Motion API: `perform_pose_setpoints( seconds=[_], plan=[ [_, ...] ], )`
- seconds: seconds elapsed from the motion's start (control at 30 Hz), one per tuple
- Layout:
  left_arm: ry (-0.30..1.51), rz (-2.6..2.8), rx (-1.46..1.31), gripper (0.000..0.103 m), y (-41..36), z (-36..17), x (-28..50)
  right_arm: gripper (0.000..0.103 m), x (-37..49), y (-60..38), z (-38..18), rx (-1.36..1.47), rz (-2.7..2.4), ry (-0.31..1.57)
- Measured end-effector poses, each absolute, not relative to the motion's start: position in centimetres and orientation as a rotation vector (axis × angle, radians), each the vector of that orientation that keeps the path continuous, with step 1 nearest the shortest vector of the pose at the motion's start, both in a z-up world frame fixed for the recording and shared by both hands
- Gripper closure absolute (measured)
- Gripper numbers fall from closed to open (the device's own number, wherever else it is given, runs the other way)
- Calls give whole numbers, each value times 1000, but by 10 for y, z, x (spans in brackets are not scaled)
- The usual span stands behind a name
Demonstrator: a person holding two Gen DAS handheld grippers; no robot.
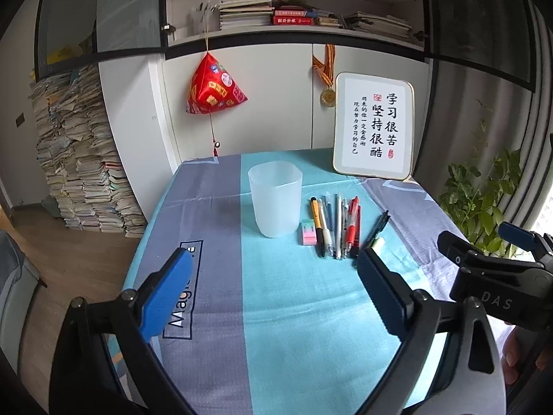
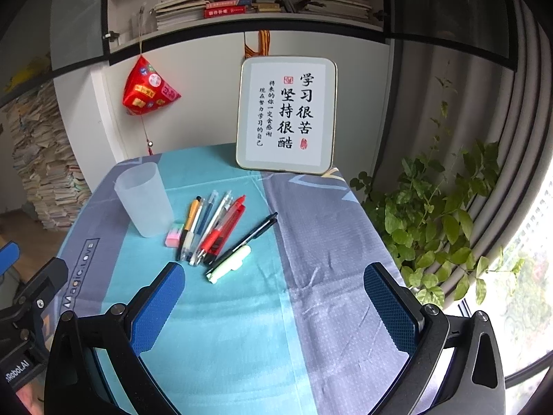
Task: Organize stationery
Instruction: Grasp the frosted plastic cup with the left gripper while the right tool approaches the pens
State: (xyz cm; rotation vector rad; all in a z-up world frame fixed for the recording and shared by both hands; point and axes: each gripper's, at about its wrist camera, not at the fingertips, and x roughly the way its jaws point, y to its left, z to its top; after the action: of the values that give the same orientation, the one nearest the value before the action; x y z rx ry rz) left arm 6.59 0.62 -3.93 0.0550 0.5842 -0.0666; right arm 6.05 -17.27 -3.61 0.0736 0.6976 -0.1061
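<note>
Teal-and-grey tablecloth (image 2: 242, 328) bears translucent cup (image 2: 145, 204) beside assorted pens (image 2: 211, 228).

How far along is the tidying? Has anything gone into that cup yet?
Nothing looks done yet: the frosted cup appears empty. Nothing is in hand either; the left gripper and right gripper are both open above the tablecloth. Left to do: the row of pens, the pink eraser, the black pen and the pale highlighter.

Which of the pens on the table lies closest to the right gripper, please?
The pale green pen, lying beside the black pen, apart from the bunched row next to the eraser. It is nearest the open right gripper.
</note>
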Motion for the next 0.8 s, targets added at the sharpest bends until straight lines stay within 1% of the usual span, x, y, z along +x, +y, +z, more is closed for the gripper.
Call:
perform_pose_setpoints(
  seconds=[0.33,0.4,0.47,0.5,0.53,0.57,0.67,0.8],
  plan=[
    [648,-69,-40,7,25,-62,125,0,98,-185,-65,126,-139,769],
    [661,-73,-52,7,23,-66,138,9,105,-190,-69,149,-135,779],
    [673,-69,-54,7,18,-70,156,28,118,-197,-75,194,-118,809],
    [677,-69,-55,7,16,-71,165,33,128,-203,-80,225,-105,836],
    [683,-70,-59,7,12,-74,176,41,135,-206,-83,245,-97,856],
    [689,-67,-61,7,11,-75,182,45,143,-210,-87,270,-88,879],
    [714,-45,-55,7,1,-81,206,46,171,-222,-101,374,-59,947],
    [740,-13,-30,7,-9,-90,233,46,195,-225,-108,413,-49,969]
  ],
)
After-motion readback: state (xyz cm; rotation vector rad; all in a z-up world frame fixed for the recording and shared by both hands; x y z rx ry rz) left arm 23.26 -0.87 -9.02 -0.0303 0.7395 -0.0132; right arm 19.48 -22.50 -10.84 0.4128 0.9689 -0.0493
